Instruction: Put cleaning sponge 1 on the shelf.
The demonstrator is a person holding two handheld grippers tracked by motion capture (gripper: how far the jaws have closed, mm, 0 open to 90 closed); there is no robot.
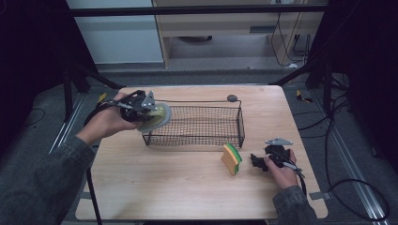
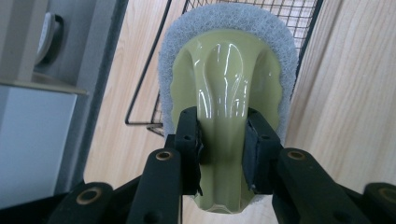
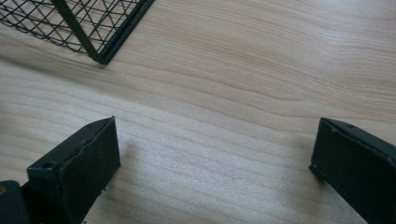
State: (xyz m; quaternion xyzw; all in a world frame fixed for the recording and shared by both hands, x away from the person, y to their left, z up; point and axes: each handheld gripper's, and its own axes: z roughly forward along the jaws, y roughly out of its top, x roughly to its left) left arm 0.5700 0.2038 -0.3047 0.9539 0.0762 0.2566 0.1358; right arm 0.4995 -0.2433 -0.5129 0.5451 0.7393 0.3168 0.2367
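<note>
Left hand-held gripper squeezes the round yellow-green scrubber with a white pad above the black wire basket's left end. Right hand-held gripper gapes wide, holding nothing, on the wooden desk.

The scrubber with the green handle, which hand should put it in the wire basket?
Left. The left gripper is already shut on the scrubber and holds it over the basket at its left end. The right gripper rests open on the table near the sponge, farther off.
</note>
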